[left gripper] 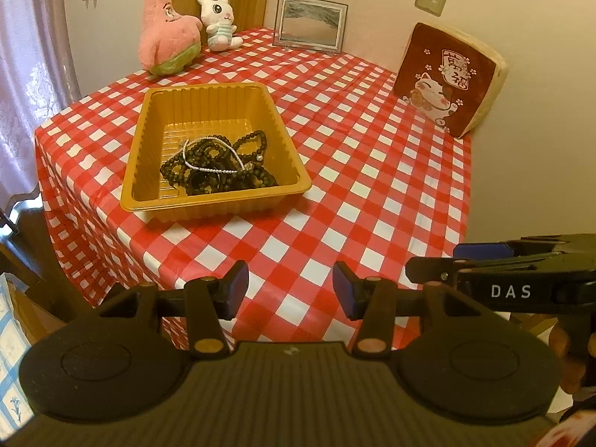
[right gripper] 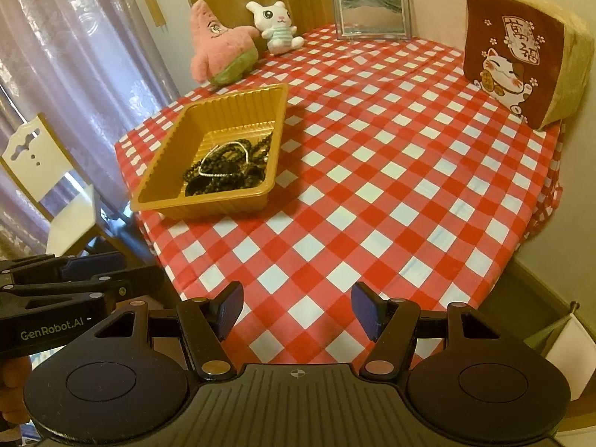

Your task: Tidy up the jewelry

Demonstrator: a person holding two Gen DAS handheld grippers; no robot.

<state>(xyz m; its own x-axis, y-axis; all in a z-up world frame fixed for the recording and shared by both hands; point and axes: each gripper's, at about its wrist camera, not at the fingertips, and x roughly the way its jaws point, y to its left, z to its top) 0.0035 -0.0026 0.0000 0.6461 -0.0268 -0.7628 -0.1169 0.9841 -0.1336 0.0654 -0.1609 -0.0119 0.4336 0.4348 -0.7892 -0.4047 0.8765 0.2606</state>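
Observation:
An orange plastic tray (left gripper: 175, 201) (right gripper: 167, 201) rests on the red-and-white checked tablecloth (left gripper: 372, 186) (right gripper: 391, 186). Inside it lies a tangle of dark beaded bracelets (left gripper: 223, 171) (right gripper: 227, 175) with a thin silver chain (left gripper: 208, 156) (right gripper: 223, 160) across the top. My left gripper (left gripper: 290, 290) hovers over the near table edge, open, nothing between its blue pads. My right gripper (right gripper: 296, 309) is likewise open and empty above the near edge, to the right of the tray. Each gripper shows at the side of the other's view.
At the back stand a pink star plush (left gripper: 164, 33) (right gripper: 219, 48), a white bunny plush (left gripper: 219, 22) (right gripper: 277, 28) and a framed picture (left gripper: 311, 24) (right gripper: 372, 13). A brown cat cushion (left gripper: 443, 78) (right gripper: 517, 59) leans on the right wall. A white chair (right gripper: 48, 178) stands left.

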